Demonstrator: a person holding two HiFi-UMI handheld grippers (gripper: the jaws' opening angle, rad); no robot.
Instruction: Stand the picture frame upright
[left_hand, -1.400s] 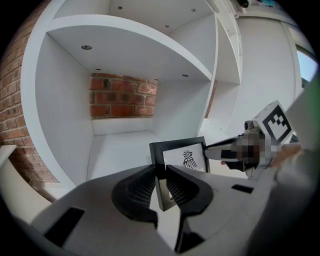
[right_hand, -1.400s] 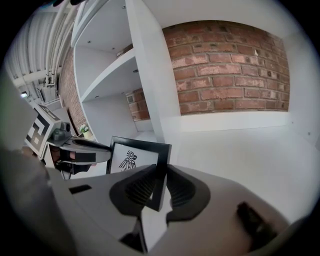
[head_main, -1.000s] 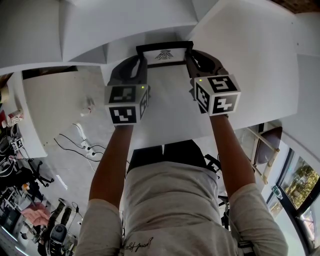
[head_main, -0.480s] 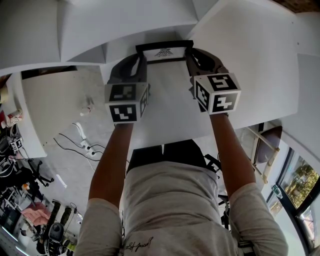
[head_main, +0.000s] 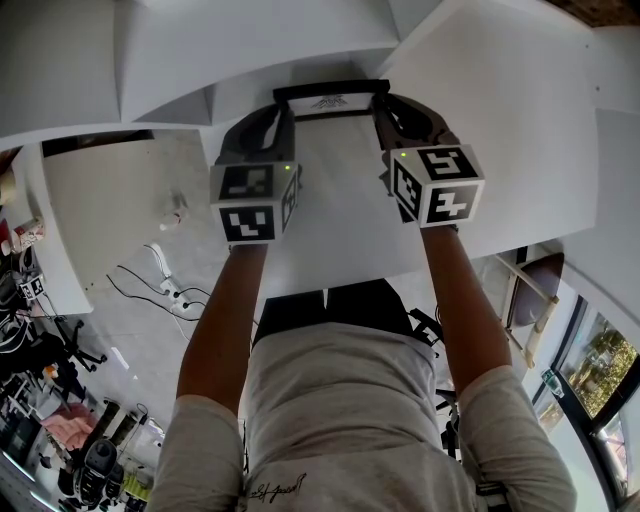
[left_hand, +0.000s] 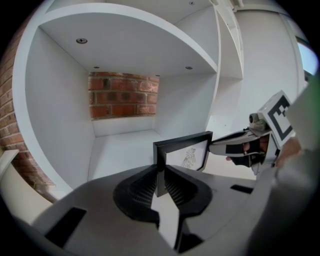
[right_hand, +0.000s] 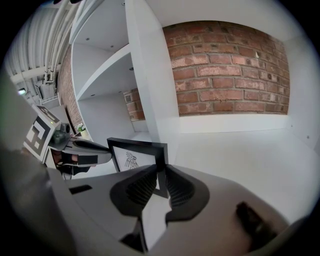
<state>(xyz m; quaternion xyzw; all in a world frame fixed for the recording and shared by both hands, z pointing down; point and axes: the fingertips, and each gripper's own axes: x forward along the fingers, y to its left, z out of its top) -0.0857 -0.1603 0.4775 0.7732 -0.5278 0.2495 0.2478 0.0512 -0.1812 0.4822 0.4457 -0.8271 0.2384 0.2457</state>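
Note:
A black picture frame (head_main: 330, 94) with a bird drawing stands on its lower edge on the white shelf (head_main: 340, 215), between my two grippers. My left gripper (head_main: 281, 120) holds the frame's left side bar (left_hand: 160, 167). Its jaws have just been closing, and the pads now press on the bar from both sides. My right gripper (head_main: 381, 116) is shut on the right side bar (right_hand: 161, 162). In the left gripper view the drawing (left_hand: 189, 156) faces me, and the right gripper (left_hand: 240, 148) shows beyond it. The right gripper view shows the left gripper (right_hand: 82, 151) at the frame's far side.
The shelf compartment has a brick back wall (right_hand: 225, 75) and white side walls (left_hand: 60, 125). A white upright divider (right_hand: 150, 75) stands just behind the frame. Below the shelf edge lie cables (head_main: 165, 285) on the floor, with clutter at the lower left.

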